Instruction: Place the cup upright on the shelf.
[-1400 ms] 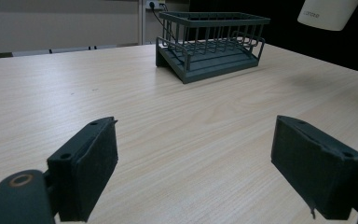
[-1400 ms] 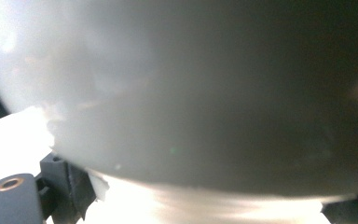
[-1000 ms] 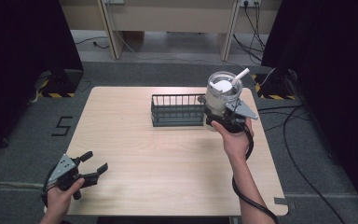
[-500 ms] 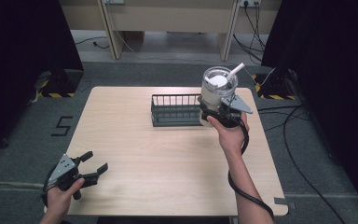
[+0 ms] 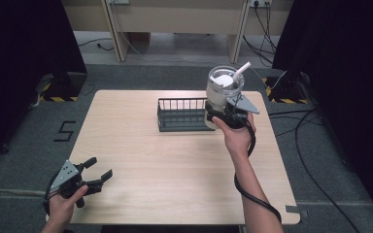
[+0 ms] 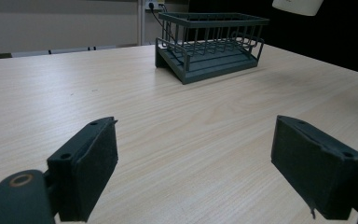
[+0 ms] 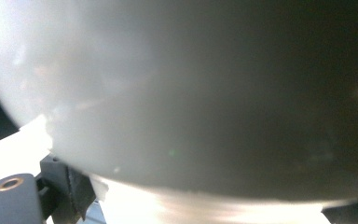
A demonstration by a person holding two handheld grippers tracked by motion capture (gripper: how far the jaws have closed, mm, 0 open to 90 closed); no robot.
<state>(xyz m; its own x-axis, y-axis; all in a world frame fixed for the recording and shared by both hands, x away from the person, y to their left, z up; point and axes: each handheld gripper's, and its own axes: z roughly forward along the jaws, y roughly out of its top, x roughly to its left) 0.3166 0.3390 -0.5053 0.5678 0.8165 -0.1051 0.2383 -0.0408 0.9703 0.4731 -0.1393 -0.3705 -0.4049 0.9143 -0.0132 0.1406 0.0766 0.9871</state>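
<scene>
Two hand-held grippers are at work over the light wooden table (image 5: pixel 175 165). The right hand-held gripper (image 5: pixel 219 110) is clamped around the lower part of a clear jar (image 5: pixel 222 88), holding it upright in the air above the right end of a dark wire rack (image 5: pixel 183 115); in the high view the jar's base overlaps the rack's right edge, though whether it touches the rack cannot be told. Something white lies inside the jar, and a white handle (image 5: pixel 242 69) slants out over its rim toward the right. In the right gripper view the jar's pale, blurred wall (image 7: pixel 191 93) sits pressed close between the jaws. The left hand-held gripper (image 5: pixel 99 171) rests low at the table's near left corner, well apart from the rack, with its jaws spread wide and nothing between them; in the left gripper view the rack (image 6: pixel 210 44) stands far off on the bare tabletop.
</scene>
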